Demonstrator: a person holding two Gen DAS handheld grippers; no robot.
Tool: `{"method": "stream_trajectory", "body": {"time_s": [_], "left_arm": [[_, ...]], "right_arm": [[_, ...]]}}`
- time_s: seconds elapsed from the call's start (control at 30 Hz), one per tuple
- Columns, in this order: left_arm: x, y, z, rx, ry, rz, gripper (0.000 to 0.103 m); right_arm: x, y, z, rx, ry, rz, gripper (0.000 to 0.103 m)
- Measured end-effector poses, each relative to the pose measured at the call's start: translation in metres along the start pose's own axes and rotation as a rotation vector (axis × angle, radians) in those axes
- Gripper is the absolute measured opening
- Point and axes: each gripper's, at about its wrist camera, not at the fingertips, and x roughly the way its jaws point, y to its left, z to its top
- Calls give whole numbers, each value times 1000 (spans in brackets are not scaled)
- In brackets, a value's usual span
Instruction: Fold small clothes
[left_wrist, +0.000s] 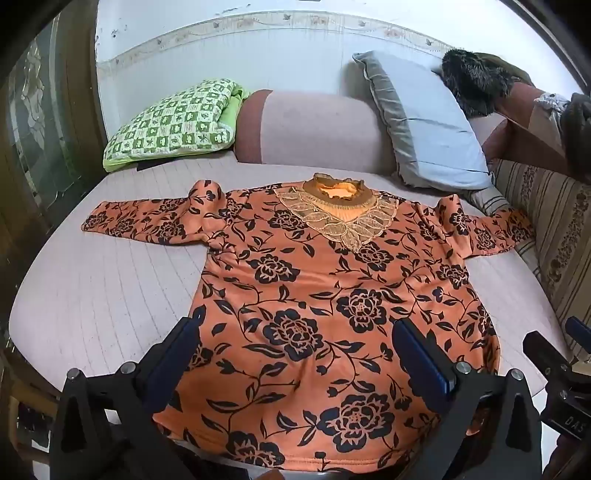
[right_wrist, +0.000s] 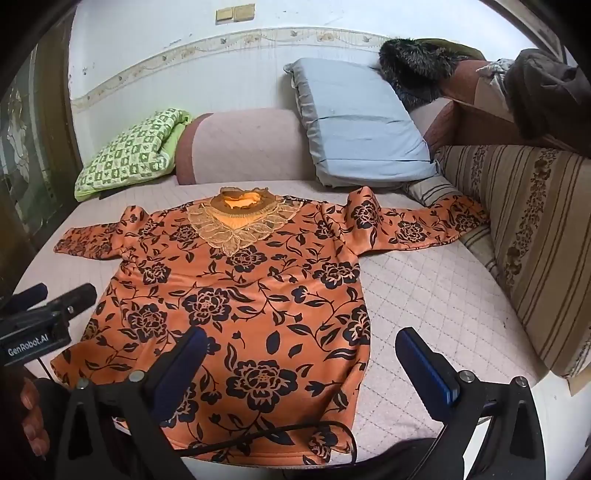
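Orange floral top spread flat, bare quilt either side, tongs wide

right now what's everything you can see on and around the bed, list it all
floral blouse: one, orange with black flowers and a lace collar, spread flat on the bed, sleeves out
bed: one, pale pink quilted cover
checked pillow: one, green and white, far left by the wall
grey pillow: one, leaning on the bolster
bolster: one, pink, at the head
striped cushion: one, beige and brown, right edge
fur-trimmed coat: one, dark, far right
left gripper: fingers open above the hem
right gripper: fingers open above the hem
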Motion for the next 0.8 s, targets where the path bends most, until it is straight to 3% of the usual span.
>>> {"method": "stream_trajectory", "body": {"time_s": [0.27, 0.8], "left_arm": [[-7, 1, -4, 16, -19, 35, 103], [-11, 5, -2, 0, 5, 27, 103]], "right_arm": [[-5, 8, -1, -9, 1, 8, 103], [-11, 19, 1, -25, -22, 22, 103]]}}
